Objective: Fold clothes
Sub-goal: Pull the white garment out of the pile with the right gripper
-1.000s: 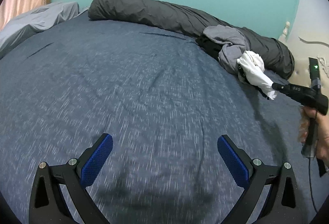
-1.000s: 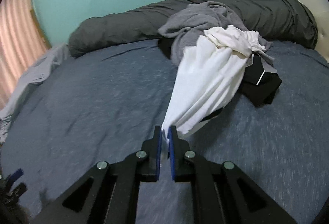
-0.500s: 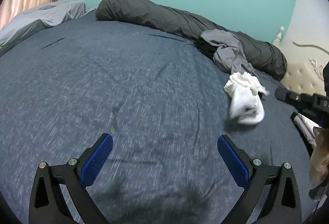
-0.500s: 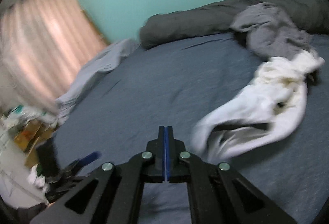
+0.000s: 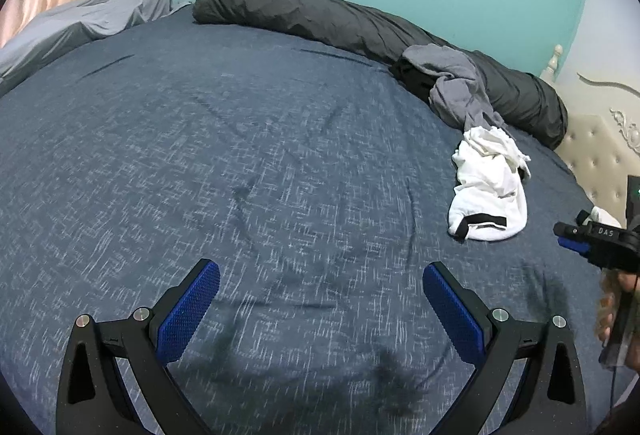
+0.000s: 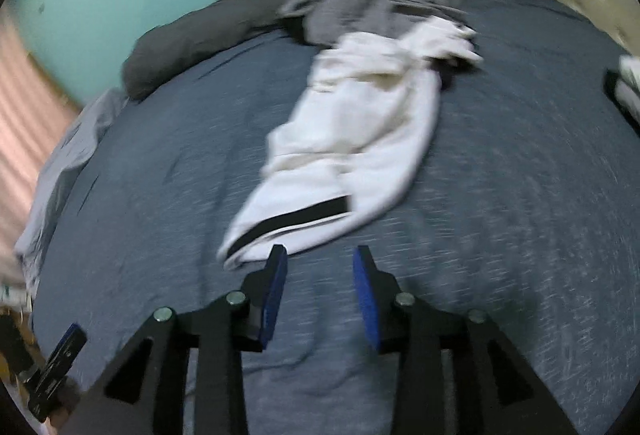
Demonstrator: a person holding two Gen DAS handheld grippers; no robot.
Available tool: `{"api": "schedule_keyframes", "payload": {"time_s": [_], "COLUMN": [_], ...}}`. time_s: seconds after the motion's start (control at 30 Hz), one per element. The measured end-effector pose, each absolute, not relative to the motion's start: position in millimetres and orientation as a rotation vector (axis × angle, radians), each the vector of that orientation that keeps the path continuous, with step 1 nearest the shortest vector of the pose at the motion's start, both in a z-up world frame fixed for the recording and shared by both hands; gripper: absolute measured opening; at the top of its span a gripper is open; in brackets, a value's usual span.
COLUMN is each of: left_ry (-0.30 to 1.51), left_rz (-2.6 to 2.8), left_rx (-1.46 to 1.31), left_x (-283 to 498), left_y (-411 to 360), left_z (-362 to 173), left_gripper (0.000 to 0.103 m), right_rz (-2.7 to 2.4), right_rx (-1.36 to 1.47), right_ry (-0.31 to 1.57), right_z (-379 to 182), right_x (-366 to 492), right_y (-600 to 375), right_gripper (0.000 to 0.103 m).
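The white garment (image 6: 360, 139) lies crumpled on the blue bedsheet (image 5: 240, 175), near the right side of the bed and just short of the grey clothes pile (image 5: 460, 87) that rests against the rolled dark duvet (image 5: 320, 15). Its long axis runs from the black-trimmed hem, nearest the tools, away toward the pile, slanting up and to the right in the right wrist view. The right gripper (image 6: 320, 263) sits just below that hem. Its jaws have just been opening and now stand partly apart, with bare sheet between the pads and no cloth in them; the left-hand pad is close beside the hem's edge, though blur prevents saying whether it touches. The left gripper (image 5: 320, 275) stands wide and empty over open sheet, well apart from the garment, which lies ahead and to its right. The right gripper is therefore the nearer tool. Judgement: the garment is not yet spread, and the next move probably calls for taking the hem edge and drawing it toward the clear middle of the bed.
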State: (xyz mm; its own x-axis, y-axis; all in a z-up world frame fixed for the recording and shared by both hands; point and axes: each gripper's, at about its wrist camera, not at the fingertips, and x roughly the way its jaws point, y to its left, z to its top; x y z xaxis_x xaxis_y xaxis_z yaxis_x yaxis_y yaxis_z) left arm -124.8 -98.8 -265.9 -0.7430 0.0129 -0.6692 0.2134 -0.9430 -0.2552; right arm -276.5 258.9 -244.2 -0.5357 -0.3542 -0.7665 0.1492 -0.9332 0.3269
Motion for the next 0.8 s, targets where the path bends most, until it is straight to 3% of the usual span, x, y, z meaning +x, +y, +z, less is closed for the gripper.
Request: {"api": "schedule_keyframes", "payload": {"time_s": [0.17, 0.6, 0.63, 0.7, 0.8], "left_ry": [0.466, 0.425, 0.424, 0.425, 0.417], "left_rz": [-2.807, -2.798, -2.799, -2.804, -2.811], "left_rx": [1.086, 1.16, 1.159, 1.154, 1.148], "left_x": [-141.0, -161.0, -160.9, -161.1, -160.5], "left_y": [-94.4, -88.4, -88.2, -89.4, -89.7], "left_z": [-268.0, -285.7, -285.6, -284.3, -282.8], "left_gripper": [0.103, 0.103, 0.103, 0.103, 0.103], "right_rz": [-2.567, -2.546, -2.527, -2.505, -2.489], "right_rx": [1.36, 1.396, 1.392, 1.349, 1.266], "right_ry": [-0.368, -0.442, -0.458, -0.458, -0.359], "right_z": [-266.0, -313.1, -315.6, -312.9, -296.1], "right_x": [-304.9, -374.2, -376.8, -376.3, -367.1], "right_y": [286.2, 278.5, 278.0, 273.7, 256.5], "right_gripper": [0.042, 0.042, 0.039, 0.009, 0.002]}}
